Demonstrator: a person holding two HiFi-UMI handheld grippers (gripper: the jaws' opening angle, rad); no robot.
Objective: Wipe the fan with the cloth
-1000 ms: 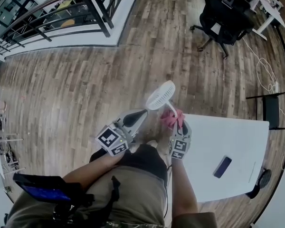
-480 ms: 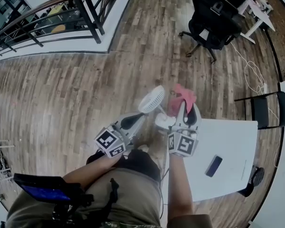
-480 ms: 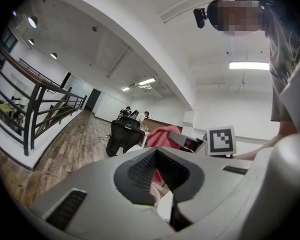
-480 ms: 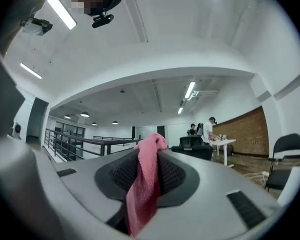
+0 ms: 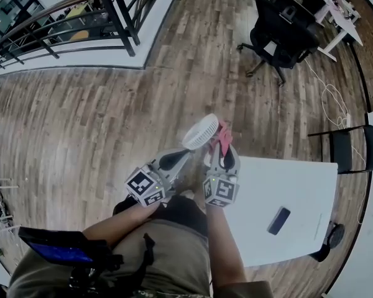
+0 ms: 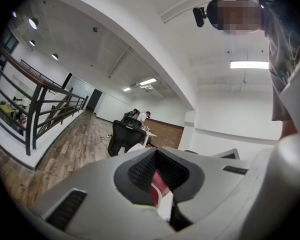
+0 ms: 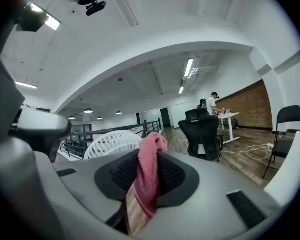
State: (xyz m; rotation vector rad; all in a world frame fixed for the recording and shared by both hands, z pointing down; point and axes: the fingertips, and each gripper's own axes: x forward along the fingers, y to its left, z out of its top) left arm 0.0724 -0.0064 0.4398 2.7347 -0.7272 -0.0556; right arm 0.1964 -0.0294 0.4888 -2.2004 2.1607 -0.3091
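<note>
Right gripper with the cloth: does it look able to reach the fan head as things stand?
Probably yes. The right gripper, shut on the cloth, sits just beside the fan, with nothing between them. The left gripper holds the fan up in the open.

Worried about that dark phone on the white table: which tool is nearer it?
Right. The right tool, gripping the pink cloth, is by the table's left edge, up-left of the phone. The left tool, holding the fan, is farther left, off the table.
</note>
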